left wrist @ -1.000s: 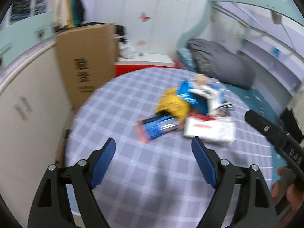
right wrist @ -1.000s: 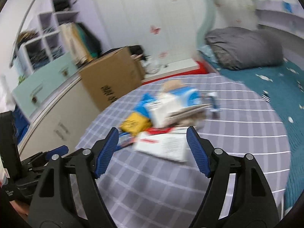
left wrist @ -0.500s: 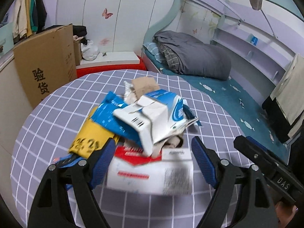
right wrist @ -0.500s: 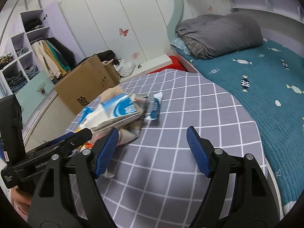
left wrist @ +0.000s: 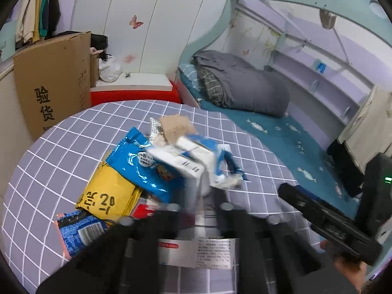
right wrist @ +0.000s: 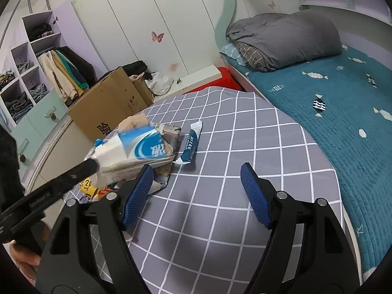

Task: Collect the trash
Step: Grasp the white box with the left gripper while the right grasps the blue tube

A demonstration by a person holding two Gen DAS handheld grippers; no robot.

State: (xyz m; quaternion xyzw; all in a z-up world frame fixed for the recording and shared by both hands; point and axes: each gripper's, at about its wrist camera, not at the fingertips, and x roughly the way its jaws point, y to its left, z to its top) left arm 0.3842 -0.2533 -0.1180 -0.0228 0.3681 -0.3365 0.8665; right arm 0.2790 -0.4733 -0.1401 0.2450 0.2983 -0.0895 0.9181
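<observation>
I read this as early: nothing looks collected yet, the trash pile sits on the table [right wrist: 245,161] and I see no bin or bag in either view.

Left gripper [left wrist: 198,203] is blurred in its own view, but its jaws look narrowed onto the white-blue carton [left wrist: 188,164]. The right view backs that: a left finger [right wrist: 73,174] presses the carton's [right wrist: 137,149] near end. I judge it a grip, but I can't tell if the carton is clear of the pile.

Right gripper [right wrist: 196,191] is spread wide and holds nothing, hovering over bare cloth.

What's left, relative to the grippers:
- blue wrapper [left wrist: 137,164], just ahead-left of the left gripper, under the carton
- yellow pack [left wrist: 110,196], left of it, partly under the blue wrapper
- dark-blue packet [left wrist: 78,230], far left, near the table edge
- white-red box [left wrist: 196,250], flat directly beneath the left jaws
- cardboard scrap [left wrist: 176,125], beyond the carton
- tube [right wrist: 191,144], alone, ahead of the right gripper between its fingers' line, just right of the pile

My guess is the tube is the natural pick for the right gripper. Everything bar the carton is untouched.
</observation>
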